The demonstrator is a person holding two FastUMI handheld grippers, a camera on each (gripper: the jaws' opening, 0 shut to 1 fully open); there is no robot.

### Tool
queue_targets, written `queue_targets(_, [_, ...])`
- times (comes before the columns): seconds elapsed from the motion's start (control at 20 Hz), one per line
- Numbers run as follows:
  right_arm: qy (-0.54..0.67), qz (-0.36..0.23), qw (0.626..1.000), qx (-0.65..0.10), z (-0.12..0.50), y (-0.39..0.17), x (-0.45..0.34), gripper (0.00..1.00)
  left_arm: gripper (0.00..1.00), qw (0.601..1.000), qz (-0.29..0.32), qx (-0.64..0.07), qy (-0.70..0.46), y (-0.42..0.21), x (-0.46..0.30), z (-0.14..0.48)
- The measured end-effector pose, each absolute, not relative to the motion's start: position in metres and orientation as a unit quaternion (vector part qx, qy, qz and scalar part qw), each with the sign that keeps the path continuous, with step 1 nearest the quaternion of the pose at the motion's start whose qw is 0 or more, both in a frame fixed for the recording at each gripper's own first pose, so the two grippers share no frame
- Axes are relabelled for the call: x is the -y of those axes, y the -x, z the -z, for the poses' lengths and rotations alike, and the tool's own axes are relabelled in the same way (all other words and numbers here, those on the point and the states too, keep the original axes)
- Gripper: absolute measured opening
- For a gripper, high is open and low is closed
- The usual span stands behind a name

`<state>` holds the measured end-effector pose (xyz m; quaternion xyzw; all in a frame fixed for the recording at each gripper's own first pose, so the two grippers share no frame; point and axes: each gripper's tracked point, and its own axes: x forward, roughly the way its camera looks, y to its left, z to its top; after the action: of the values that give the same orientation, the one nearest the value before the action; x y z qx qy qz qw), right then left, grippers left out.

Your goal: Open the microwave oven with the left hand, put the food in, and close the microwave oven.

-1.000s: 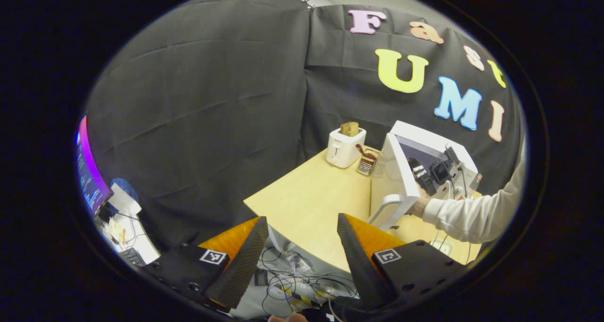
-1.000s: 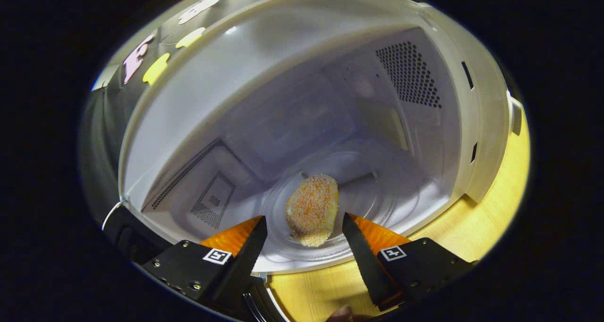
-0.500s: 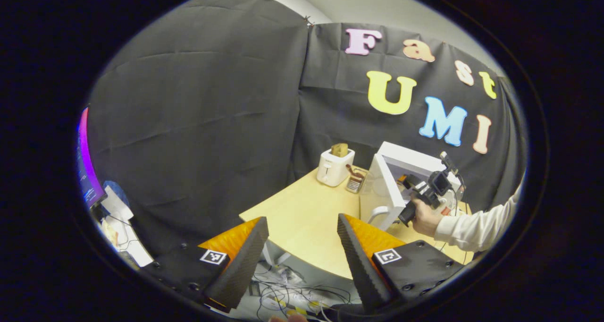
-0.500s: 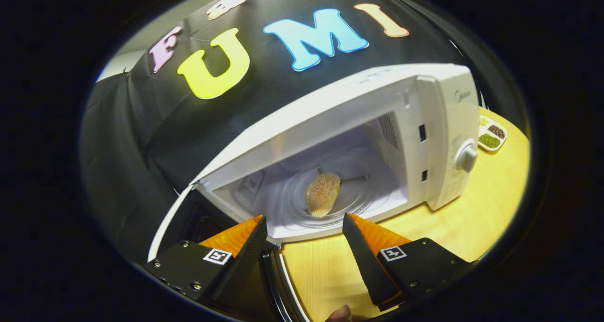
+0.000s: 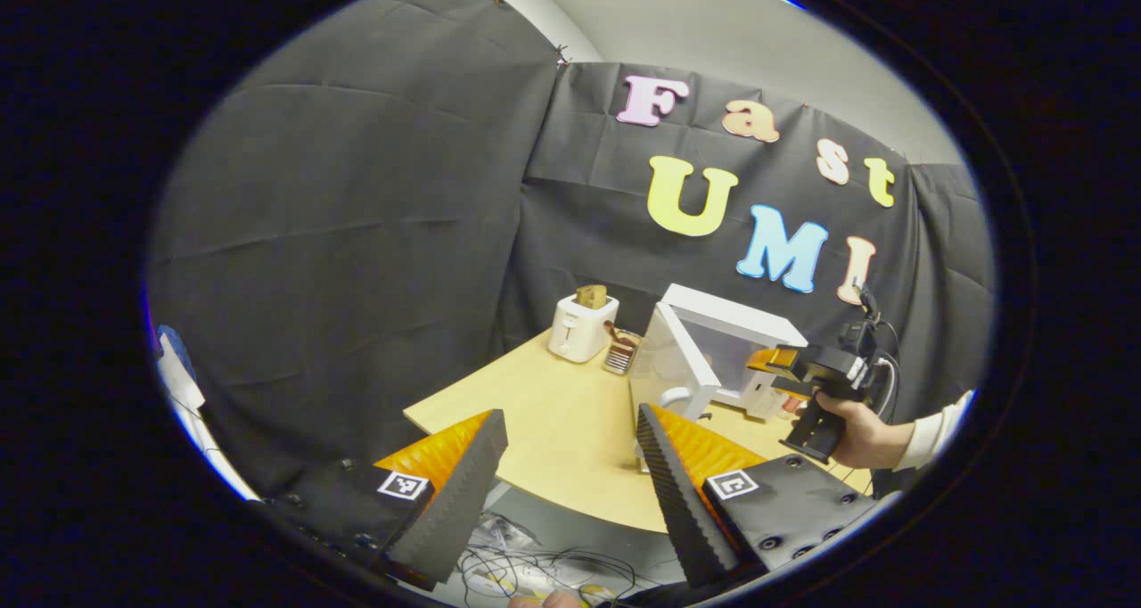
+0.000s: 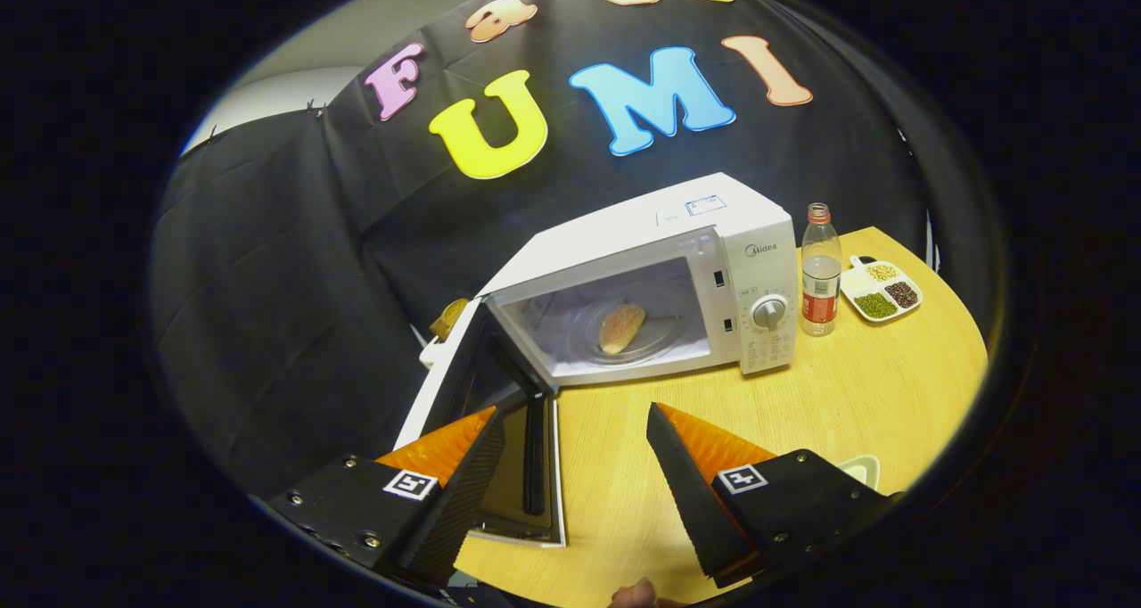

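Note:
The white microwave (image 6: 677, 234) stands on the wooden table (image 6: 829, 385) with its door (image 6: 450, 376) swung wide to the left. A breaded piece of food (image 6: 621, 327) lies on the glass turntable inside. My right gripper (image 6: 575, 474) hovers open and empty over the table, well back from the cavity. My left gripper (image 5: 566, 474) is open and empty too, off the table's near-left corner. From there I see the microwave (image 5: 726, 327), its open door (image 5: 664, 372), and the right gripper (image 5: 802, 367) held in a hand in front of it.
A water bottle (image 6: 820, 274) and a divided dish of beans (image 6: 882, 289) stand right of the microwave. A white toaster (image 5: 581, 327) with toast and a small rack (image 5: 621, 351) sit at the table's far left. Cables lie on the floor below the table edge.
My right gripper has pulled back out of the microwave, leaving the food on the turntable. My left gripper has drawn farther away from the table.

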<state>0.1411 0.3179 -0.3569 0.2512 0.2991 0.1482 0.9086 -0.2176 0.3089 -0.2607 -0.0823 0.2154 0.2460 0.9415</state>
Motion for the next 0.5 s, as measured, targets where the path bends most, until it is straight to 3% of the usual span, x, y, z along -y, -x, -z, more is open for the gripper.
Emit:
queue_targets(0.25, [-0.258,-0.228,0.881,-0.325,0.337,-0.081,-0.277,0.98,0.95,0.939,-0.238,-0.234,0.085,0.193,-0.282,0.291])
queue_targets(0.5, [-0.27,-0.294,0.856,-0.328,0.312,-0.029,-0.22,0.98,0.98,0.925,-0.267,-0.251,0.098,0.151,-0.269,0.317])
